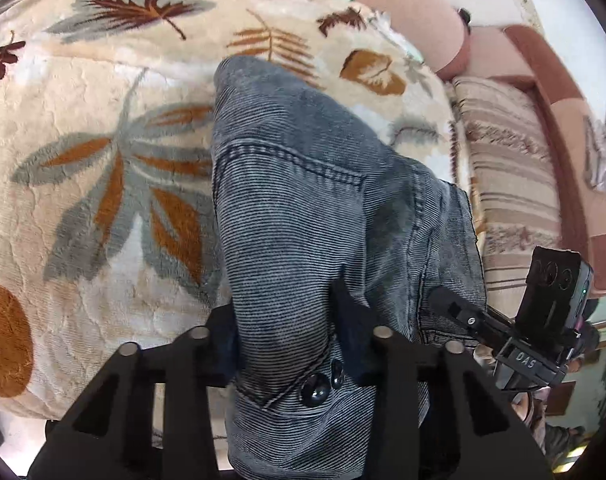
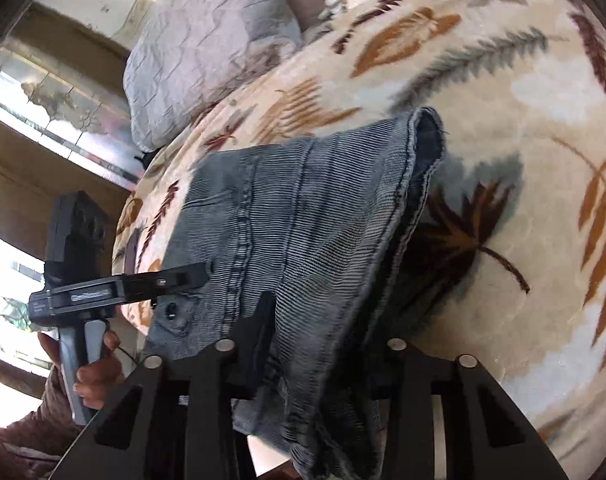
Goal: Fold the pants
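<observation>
Grey ribbed pants (image 1: 303,184) lie folded lengthwise on a cream blanket (image 1: 103,92) with a leaf print. In the left wrist view the waistband end with two dark buttons (image 1: 317,388) is bunched between the fingers of my left gripper (image 1: 291,336), which is shut on it. My right gripper (image 1: 463,314) reaches in from the right and touches the same end. In the right wrist view the pants (image 2: 323,200) rise from the blanket (image 2: 523,92) into my right gripper (image 2: 319,344), shut on the fabric. One of its fingers is hidden under the cloth. My left gripper (image 2: 175,278) grips the edge beside a buttonhole.
A grey quilted pillow (image 2: 207,48) lies at the blanket's far end. A striped cushion (image 1: 511,184) and a brown and pink sofa arm (image 1: 563,100) border the blanket. A pink sleeve (image 1: 407,12) crosses above, and a hand (image 2: 95,372) holds the left gripper's handle.
</observation>
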Demonstrator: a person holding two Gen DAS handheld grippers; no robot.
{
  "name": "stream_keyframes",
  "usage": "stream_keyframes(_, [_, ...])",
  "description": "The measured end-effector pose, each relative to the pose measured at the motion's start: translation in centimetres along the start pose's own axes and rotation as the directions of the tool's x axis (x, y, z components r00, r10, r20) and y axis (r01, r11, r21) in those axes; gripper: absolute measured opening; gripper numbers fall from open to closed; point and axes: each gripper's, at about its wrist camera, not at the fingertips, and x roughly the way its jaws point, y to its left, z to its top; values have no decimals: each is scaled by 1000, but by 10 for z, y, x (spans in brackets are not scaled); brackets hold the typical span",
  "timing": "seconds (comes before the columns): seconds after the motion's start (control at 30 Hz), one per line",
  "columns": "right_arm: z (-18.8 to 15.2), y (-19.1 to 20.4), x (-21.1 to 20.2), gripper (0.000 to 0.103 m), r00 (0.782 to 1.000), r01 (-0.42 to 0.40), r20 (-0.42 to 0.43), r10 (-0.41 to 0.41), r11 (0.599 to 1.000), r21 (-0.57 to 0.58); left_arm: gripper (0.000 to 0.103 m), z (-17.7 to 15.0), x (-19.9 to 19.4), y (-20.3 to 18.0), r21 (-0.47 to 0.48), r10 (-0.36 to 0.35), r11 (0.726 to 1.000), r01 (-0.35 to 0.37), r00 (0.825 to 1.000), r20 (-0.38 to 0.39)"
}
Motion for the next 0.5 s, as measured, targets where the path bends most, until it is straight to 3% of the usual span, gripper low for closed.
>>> stream_keyframes(0.13, [29, 28, -13, 31, 998, -53, 36, 54, 998, -41, 35, 18, -28, -2, 1, -23, 1000, 23, 997, 68])
stream_keyframes(0.23, [52, 47, -17, 31, 993, -85, 79, 90, 994, -70, 37, 39, -58, -2, 21, -28, 999, 25, 987, 159])
stream_keyframes(0.3, [68, 57, -17, 34, 990, -73, 116, 84, 993, -98, 51, 55, -63, 3, 15, 24, 1000, -27, 980, 200])
stream_keyframes(0.33, [76, 59, -12, 35, 989, -13, 142, 29, 994, -108, 58, 63, -61, 7, 16, 89, 995, -94, 971, 220])
stream_keyframes(0.4, [88, 61, 11, 58, 975, 177, 159, -155, 975, -133, 60, 73, -50, 18, -5, 259, 964, -265, 938, 229])
stream_keyframes(0.47, [91, 53, 30, 59, 942, 326, 135, -307, 934, -145, 60, 74, -40, 31, -22, 310, 950, -312, 931, 192])
stream_keyframes(0.5, [89, 48, 34, 59, 941, 329, 124, -313, 935, -131, 60, 72, -38, 35, -32, 306, 951, -306, 933, 188])
